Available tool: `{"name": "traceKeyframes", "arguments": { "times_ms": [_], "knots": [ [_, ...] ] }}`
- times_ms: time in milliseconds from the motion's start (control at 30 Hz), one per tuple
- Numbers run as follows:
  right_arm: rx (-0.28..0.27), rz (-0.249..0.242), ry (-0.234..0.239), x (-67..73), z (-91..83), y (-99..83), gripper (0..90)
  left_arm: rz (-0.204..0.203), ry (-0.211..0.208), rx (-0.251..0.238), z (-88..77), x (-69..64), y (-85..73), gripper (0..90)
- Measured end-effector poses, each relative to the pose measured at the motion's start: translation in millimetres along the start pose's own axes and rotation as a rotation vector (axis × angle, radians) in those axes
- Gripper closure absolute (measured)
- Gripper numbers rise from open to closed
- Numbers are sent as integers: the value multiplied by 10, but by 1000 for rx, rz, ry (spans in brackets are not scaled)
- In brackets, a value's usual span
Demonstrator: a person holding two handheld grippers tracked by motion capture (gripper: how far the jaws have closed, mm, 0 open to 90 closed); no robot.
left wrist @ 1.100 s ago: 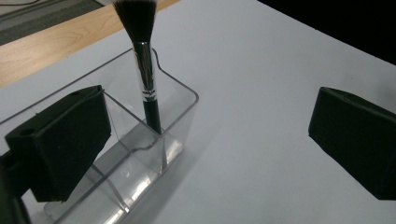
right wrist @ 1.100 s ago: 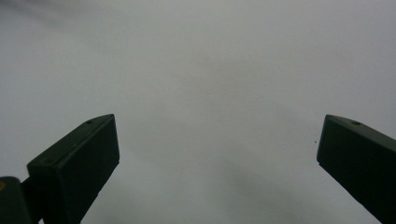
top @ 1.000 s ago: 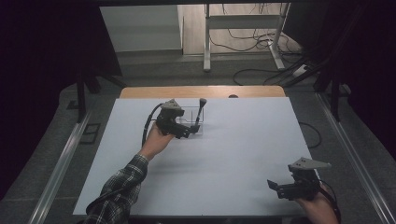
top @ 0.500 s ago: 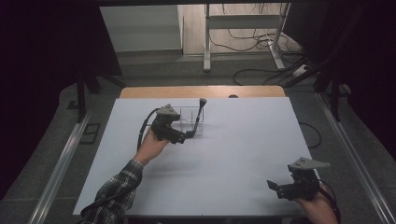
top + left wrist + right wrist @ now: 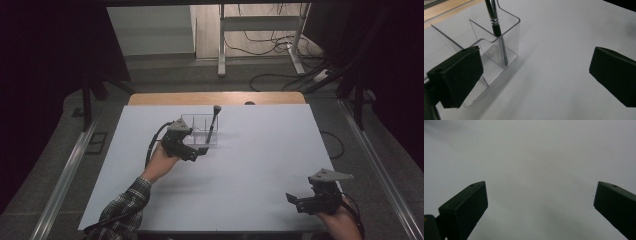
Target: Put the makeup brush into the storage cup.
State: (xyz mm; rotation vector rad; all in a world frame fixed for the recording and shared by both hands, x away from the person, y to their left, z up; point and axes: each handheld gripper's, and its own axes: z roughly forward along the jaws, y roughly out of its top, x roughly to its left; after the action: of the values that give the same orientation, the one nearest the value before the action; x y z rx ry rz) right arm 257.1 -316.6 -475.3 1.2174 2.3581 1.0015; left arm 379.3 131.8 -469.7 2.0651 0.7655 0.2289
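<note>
Left gripper [image 5: 534, 72] gapes empty beside clear organizer [image 5: 499, 47].

clear organizer [image 5: 196, 125], brush [image 5: 213, 125] leaning inside (bristles up)

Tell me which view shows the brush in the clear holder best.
The left gripper view: the brush fills it close up, its handle leaning in an end compartment of the clear holder. The high view shows it small but whole. The right gripper view faces bare table.
</note>
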Motion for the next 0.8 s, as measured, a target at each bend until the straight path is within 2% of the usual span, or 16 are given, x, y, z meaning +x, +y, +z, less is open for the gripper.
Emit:
{"name": "traceKeyframes", "arguments": {
  "times_ms": [433, 633, 800],
  "knots": [
    [-6, -3, 3, 2, -6, -2, 0, 3, -22, 24, -19, 13, -126, 0],
    [-8, -5, 4, 4, -6, -2, 0, -26, -31, 7, -79, 40, -174, 0],
    [-7, -5, 5, 1, -8, -1, 0, -27, -28, 4, -115, 30, -199, 0]
  ]
}}
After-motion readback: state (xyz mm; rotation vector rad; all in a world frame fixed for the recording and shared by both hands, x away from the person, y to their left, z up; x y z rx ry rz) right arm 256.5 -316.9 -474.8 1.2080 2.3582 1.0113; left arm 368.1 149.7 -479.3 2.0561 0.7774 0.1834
